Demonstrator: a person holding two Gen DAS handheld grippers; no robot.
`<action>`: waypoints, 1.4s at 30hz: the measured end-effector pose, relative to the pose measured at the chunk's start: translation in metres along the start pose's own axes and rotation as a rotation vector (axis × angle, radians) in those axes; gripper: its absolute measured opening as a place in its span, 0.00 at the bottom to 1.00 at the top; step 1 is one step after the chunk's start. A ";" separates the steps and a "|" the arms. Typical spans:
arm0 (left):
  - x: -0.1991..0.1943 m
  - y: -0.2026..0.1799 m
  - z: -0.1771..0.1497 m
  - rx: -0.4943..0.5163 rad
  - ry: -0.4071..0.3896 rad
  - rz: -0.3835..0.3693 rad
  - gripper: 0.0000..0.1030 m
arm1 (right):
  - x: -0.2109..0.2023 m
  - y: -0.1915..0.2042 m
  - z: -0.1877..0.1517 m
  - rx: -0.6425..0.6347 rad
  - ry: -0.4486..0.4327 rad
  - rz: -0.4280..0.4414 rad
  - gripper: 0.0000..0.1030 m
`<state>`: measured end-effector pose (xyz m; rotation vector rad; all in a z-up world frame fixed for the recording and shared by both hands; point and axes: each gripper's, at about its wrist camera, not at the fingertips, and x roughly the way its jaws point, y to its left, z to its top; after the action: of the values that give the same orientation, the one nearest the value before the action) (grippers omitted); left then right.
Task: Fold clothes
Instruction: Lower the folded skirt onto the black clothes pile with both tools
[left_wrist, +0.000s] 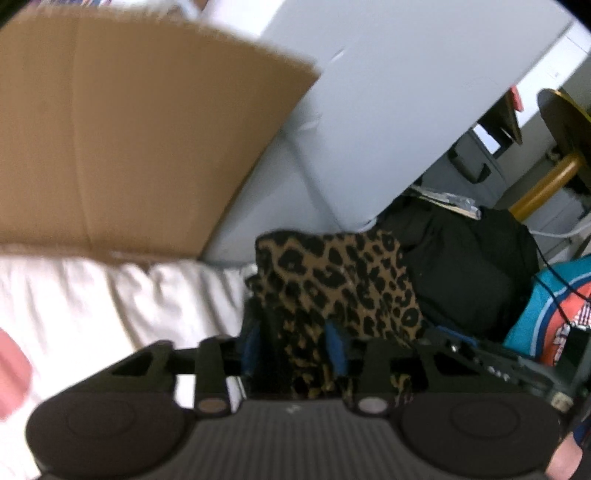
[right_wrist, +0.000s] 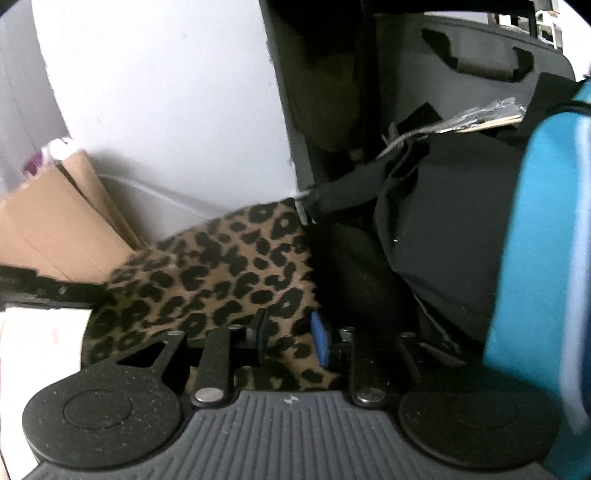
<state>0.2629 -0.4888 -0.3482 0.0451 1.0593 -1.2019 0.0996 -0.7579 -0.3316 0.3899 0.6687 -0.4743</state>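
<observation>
Leopard-print fabric garment (left_wrist: 343, 284) hangs between your two grippers, lifted above the white bed sheet (left_wrist: 92, 306) at the near left. Your left gripper (left_wrist: 295, 350) has its jaws closed narrow on a bunched edge of the cloth, and your right gripper (right_wrist: 286, 336) pinches another edge the same way, blue pads pressed into the print. Behind, a brown corrugated cardboard sheet (left_wrist: 122, 133) leans at the far left, and a black bag (left_wrist: 469, 258) and a teal printed cloth (left_wrist: 546, 306) sit to the right. Folding looks barely begun: you hold the piece up crumpled, with no neat crease visible. You probably need to spread it flat on the bed before making any fold.
</observation>
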 end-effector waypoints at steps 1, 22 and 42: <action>-0.002 -0.002 0.002 0.011 -0.008 0.010 0.32 | -0.004 -0.001 -0.002 0.001 -0.008 0.006 0.26; 0.044 -0.041 -0.007 0.171 0.038 0.138 0.35 | 0.022 0.018 -0.025 -0.083 0.098 -0.027 0.36; 0.019 -0.093 -0.050 0.191 0.010 0.053 0.31 | -0.014 0.014 -0.047 -0.042 0.108 0.045 0.36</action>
<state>0.1592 -0.5148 -0.3439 0.2261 0.9435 -1.2521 0.0742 -0.7192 -0.3533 0.3922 0.7714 -0.3979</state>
